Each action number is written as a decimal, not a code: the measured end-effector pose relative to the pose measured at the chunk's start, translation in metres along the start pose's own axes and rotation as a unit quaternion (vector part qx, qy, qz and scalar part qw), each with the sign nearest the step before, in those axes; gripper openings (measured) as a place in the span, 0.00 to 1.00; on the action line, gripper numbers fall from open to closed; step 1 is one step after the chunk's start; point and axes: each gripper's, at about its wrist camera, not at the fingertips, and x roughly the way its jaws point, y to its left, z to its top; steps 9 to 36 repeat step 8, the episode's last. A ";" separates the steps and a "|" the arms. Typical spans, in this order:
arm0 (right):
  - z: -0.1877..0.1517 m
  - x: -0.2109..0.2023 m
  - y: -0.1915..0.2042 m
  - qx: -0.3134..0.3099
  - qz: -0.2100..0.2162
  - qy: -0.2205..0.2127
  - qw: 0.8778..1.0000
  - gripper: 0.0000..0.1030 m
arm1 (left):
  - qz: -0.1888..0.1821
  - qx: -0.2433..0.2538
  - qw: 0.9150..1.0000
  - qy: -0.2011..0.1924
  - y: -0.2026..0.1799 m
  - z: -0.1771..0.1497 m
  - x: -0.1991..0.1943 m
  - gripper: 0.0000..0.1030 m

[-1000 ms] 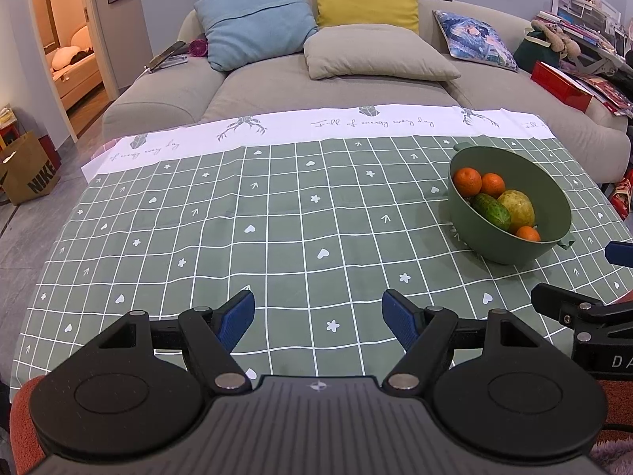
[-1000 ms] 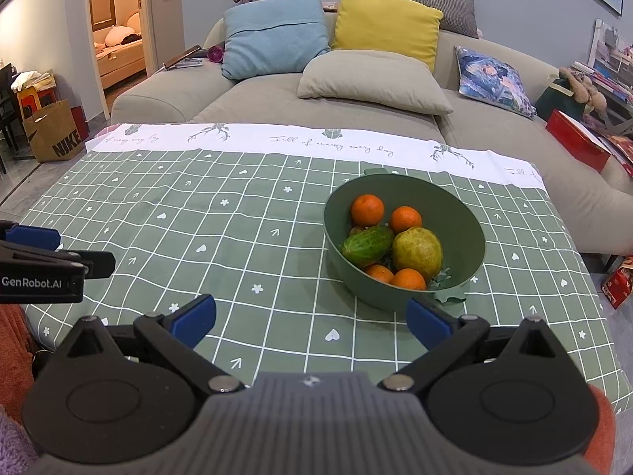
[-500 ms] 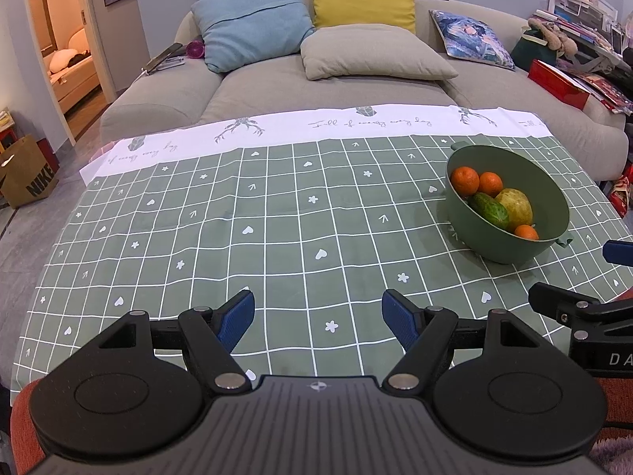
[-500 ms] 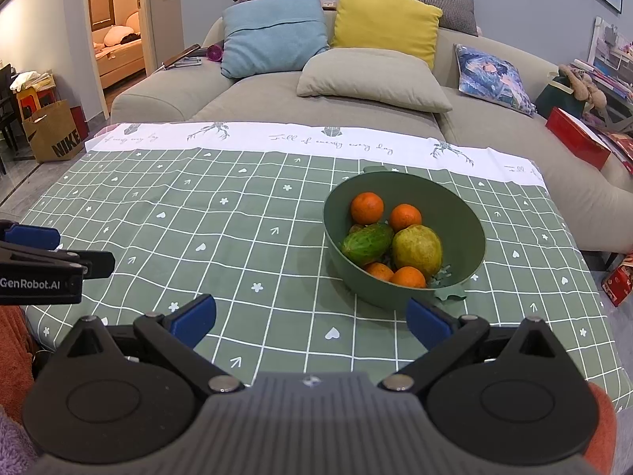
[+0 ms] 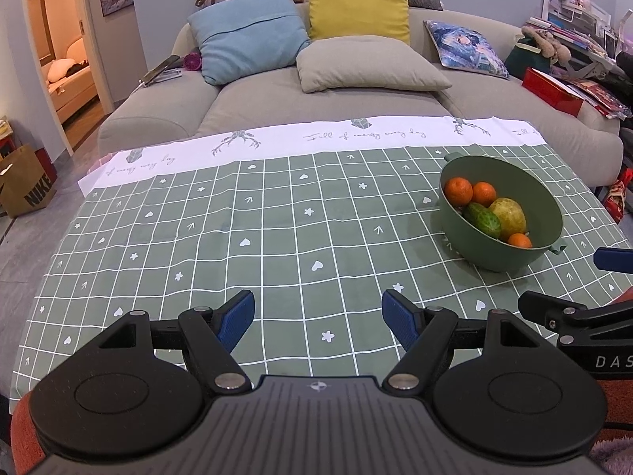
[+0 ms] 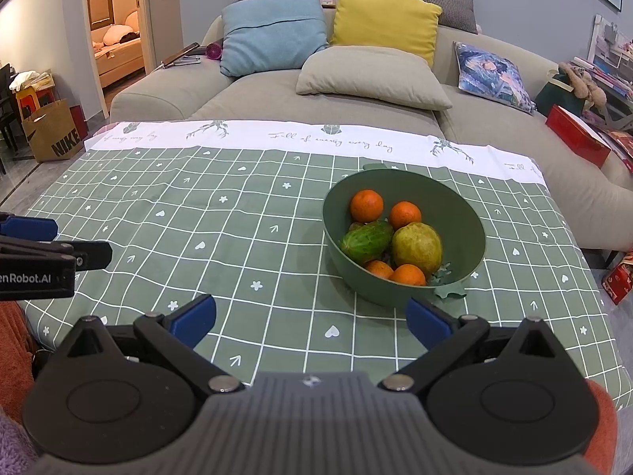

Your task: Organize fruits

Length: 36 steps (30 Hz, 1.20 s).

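Hardly anything has shifted since a second ago: my left gripper (image 5: 318, 314) and right gripper (image 6: 310, 318) hang spread wide and empty above the tablecloth (image 6: 237, 245), fruit resting in the bowl (image 6: 467, 213).

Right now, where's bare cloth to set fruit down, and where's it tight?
Free: the green checked tablecloth from the round green bowl across to its left edge, and the white printed strip by the grey sofa. Tight: inside the bowl, and the gap between it and the open right tool.
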 end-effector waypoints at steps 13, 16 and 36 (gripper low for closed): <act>-0.001 0.003 -0.001 0.002 0.001 0.006 1.000 0.95 | -0.001 -0.002 1.000 0.002 0.000 -0.001 0.000 0.84; -0.001 0.003 -0.001 0.002 0.001 0.006 1.000 0.95 | -0.001 -0.002 1.000 0.002 0.000 -0.001 0.000 0.84; -0.001 0.003 -0.001 0.002 0.001 0.006 1.000 0.95 | -0.001 -0.002 1.000 0.002 0.000 -0.001 0.000 0.84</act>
